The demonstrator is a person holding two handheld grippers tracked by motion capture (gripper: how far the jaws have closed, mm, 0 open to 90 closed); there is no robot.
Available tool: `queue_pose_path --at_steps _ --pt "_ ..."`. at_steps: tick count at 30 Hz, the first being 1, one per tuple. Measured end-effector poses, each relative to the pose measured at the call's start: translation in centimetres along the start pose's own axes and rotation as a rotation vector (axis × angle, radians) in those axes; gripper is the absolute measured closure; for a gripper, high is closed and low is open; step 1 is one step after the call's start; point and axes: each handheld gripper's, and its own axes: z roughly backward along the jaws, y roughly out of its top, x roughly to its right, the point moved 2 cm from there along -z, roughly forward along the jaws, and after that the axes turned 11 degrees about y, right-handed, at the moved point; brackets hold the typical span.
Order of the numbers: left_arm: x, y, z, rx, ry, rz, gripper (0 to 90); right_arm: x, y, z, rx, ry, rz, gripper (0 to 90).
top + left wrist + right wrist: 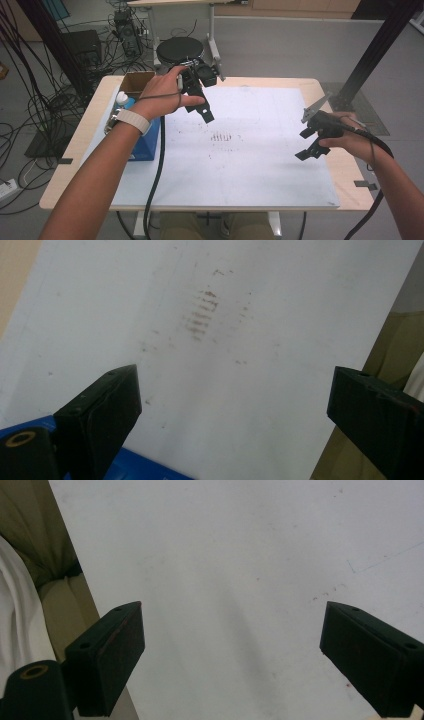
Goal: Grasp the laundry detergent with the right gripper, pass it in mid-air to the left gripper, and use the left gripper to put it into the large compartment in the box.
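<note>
Since the blue box lay at the left edge of the white sheet, the left gripper hovered just beside it, jaws wide apart and empty, probably readying a reach; the right gripper waited well apart, likewise spread and empty.

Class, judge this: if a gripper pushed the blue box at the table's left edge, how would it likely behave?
The blue box looks flat-sided and squat, so it would probably slide rather than roll or tip. It sits near the table edge, so an outward push might drop it. Its weight cannot be told. The left gripper hangs open above.
</note>
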Motion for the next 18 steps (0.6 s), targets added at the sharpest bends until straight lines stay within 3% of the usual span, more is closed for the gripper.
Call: queue_pose_path --at_steps 18 --pt "1.3 0.5 -1.8 -0.027 -0.005 -0.037 7.7 0.3 -0.3 -0.1 0.006 0.001 -0.007 10.7"
